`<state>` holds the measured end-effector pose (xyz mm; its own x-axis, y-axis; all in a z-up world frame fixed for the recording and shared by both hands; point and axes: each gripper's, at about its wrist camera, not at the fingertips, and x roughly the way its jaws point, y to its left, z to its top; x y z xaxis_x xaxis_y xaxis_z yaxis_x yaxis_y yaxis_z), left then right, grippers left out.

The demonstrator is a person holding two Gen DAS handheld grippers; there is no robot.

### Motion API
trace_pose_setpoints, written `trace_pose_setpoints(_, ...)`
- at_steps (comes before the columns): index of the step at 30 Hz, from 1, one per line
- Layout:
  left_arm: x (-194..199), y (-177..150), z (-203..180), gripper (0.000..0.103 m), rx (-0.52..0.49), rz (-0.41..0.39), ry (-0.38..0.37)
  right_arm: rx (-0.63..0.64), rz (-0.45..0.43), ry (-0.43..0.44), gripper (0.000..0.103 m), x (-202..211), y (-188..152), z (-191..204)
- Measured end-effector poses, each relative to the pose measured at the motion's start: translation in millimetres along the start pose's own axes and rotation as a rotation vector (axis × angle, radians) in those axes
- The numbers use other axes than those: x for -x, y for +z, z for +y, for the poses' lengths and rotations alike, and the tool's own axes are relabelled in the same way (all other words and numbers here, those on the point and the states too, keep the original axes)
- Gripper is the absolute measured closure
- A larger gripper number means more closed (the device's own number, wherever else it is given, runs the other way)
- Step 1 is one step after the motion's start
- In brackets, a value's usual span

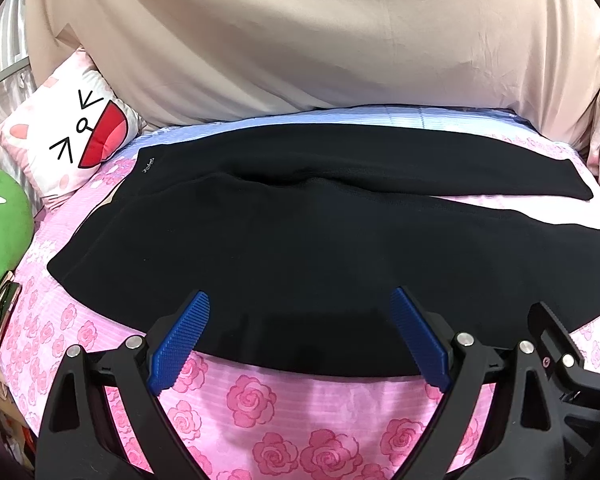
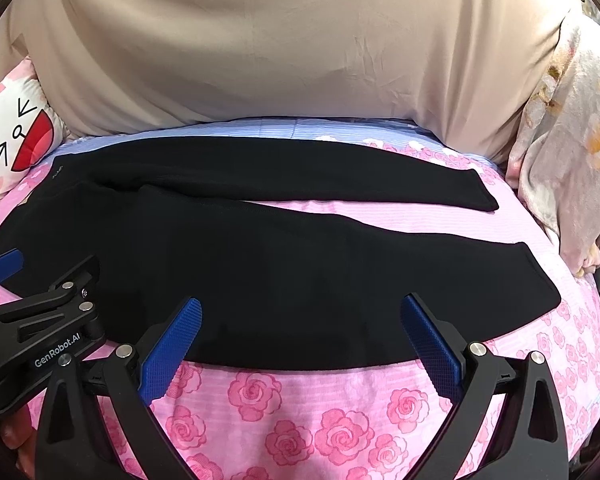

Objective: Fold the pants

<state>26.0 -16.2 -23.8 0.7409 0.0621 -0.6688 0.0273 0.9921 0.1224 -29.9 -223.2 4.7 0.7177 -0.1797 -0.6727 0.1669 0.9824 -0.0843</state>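
Black pants (image 1: 300, 232) lie spread flat across a pink rose-print bed sheet (image 1: 252, 400), waistband to the left, two legs running right and splitting apart. They also show in the right wrist view (image 2: 284, 272). My left gripper (image 1: 300, 300) is open, blue fingers (image 1: 180, 340) just over the near edge of the pants, holding nothing. My right gripper (image 2: 302, 308) is open and empty over the near leg's edge. The left gripper's body (image 2: 40, 320) shows at the left of the right wrist view.
A cat-face pillow (image 1: 72, 136) and a green plush (image 1: 0, 232) sit at the left. A beige curtain (image 1: 300, 40) hangs behind the bed. A floral blanket (image 2: 572, 160) is bunched at the right. A phone (image 1: 0, 316) lies near the left edge.
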Motion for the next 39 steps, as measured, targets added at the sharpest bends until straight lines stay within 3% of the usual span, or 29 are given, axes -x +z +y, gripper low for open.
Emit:
trace_pose_setpoints(8,-16,14,11,0.012,0.009,0.001,0.022,0.004,0.021,0.023,0.005,-17,9,-23)
trace_pose_setpoints(14,-45,41,70,0.009,0.06,-0.007,0.082,-0.016,0.018,-0.088,0.005,-62,56,-132)
trace_pose_setpoints(17,-64,53,105,0.009,0.097,-0.008,0.157,-0.143,0.066,-0.049,0.006,-105,82,-209)
trace_pose_setpoints(21,-92,71,144,0.009,0.134,0.011,0.215,-0.249,0.094,-0.022,0.009,-156,112,-273)
trace_pose_setpoints(28,-141,118,186,0.008,0.116,-0.013,0.324,-0.165,0.143,-0.097,0.011,-226,163,-293)
trace_pose_setpoints(31,-167,137,208,0.008,0.134,0.015,0.314,-0.149,0.179,-0.128,0.012,-252,174,-297)
trace_pose_setpoints(32,-176,144,219,0.008,0.16,0.03,0.31,-0.165,0.197,-0.102,0.015,-260,175,-299)
trace_pose_setpoints(34,-193,154,240,0.008,0.207,0.065,0.289,-0.17,0.223,-0.07,0.033,-272,175,-299)
trace_pose_setpoints(35,-202,159,253,0.008,0.234,0.086,0.273,-0.162,0.226,-0.06,0.034,-275,173,-297)
trace_pose_setpoints(36,-212,165,268,0.008,0.265,0.112,0.279,-0.153,0.212,-0.068,0.044,-274,173,-295)
trace_pose_setpoints(37,-219,170,281,0.008,0.291,0.12,0.291,-0.147,0.201,-0.064,0.065,-272,173,-293)
trace_pose_setpoints(39,-234,179,299,0.008,0.304,0.124,0.317,-0.155,0.193,-0.054,0.086,-269,172,-292)
